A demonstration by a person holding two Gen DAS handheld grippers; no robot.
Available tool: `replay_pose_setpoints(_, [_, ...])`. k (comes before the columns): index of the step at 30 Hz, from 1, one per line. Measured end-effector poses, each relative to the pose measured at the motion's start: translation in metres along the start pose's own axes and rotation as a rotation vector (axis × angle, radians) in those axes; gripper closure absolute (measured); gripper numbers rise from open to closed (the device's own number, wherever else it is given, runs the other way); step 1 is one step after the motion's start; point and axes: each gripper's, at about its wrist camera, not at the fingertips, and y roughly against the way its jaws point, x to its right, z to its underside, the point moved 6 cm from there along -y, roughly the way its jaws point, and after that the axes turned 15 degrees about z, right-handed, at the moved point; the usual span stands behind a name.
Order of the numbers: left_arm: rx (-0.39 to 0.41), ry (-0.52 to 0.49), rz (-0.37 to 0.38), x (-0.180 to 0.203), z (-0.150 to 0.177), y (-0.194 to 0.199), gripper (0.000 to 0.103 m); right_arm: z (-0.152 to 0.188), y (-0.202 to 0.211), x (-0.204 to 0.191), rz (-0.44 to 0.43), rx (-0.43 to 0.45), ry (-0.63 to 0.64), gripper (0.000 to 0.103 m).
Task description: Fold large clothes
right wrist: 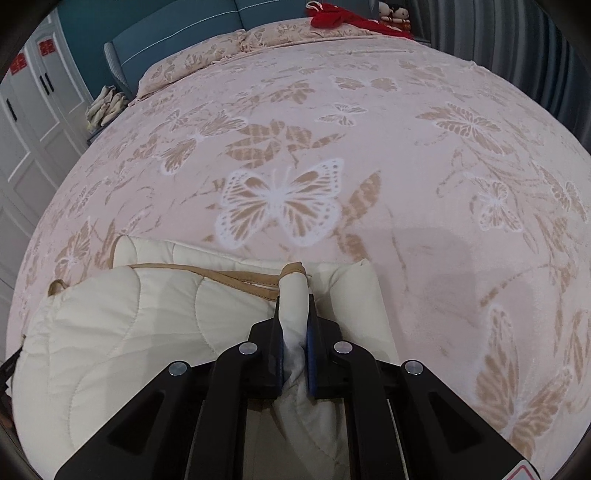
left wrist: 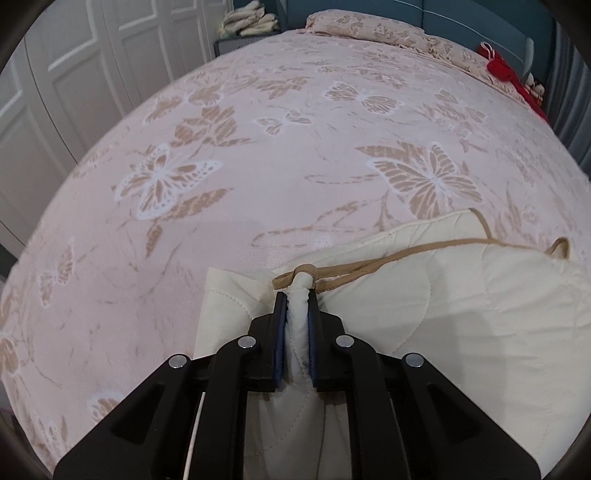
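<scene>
Cream quilted garment (left wrist: 461,314), padded and soft, lies at the near edge of the bed (left wrist: 277,166), bunched between your two tools. Tan binding (left wrist: 388,260) runs along its edge.

Left tool (left wrist: 297,317): clenched on a rolled corner of the cream fabric, binding looped just past the tips. Right tool (right wrist: 293,325): likewise clenched on a matching rolled corner.

Handling, as a guess: light for its bulk, puffy, springs back rather than creasing sharply. It will slump between the two grips, so corners along the bound edge look like the sound places to hold; the binding should resist slipping better than the smooth shell.

Surface: pink plush bedspread with tan and white butterflies, yielding, likely to drag a little on the fabric. Plenty of bare bed lies beyond the garment.

Room: white panelled wardrobe doors (left wrist: 74,92) far left, teal headboard (right wrist: 177,33) at the far end, a red item (left wrist: 506,74) far right by the pillow; what it is, hard to say.
</scene>
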Motion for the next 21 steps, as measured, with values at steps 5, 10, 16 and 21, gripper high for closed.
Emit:
replay_pose_setpoints(5, [0.036,-0.028,-0.035,0.001,0.002,0.000,0.093,0.001,-0.002,-0.002,0.019,0.026,0.011,0.095])
replay_pose_setpoints(10, [0.054,-0.021,-0.023,-0.001,-0.001,0.008,0.086,-0.003,0.003,0.000,-0.002,0.017,0.004,0.094])
replay_pose_setpoints(16, [0.130,0.025,0.036,-0.009,-0.025,0.077,0.066,-0.025,0.070,0.039,-0.022,0.056,-0.122,0.075])
replay_pose_setpoints(21, [0.159,-0.031,0.168,0.043,-0.047,0.112,0.066,-0.035,0.121,0.004,-0.101,0.145,-0.061,0.075])
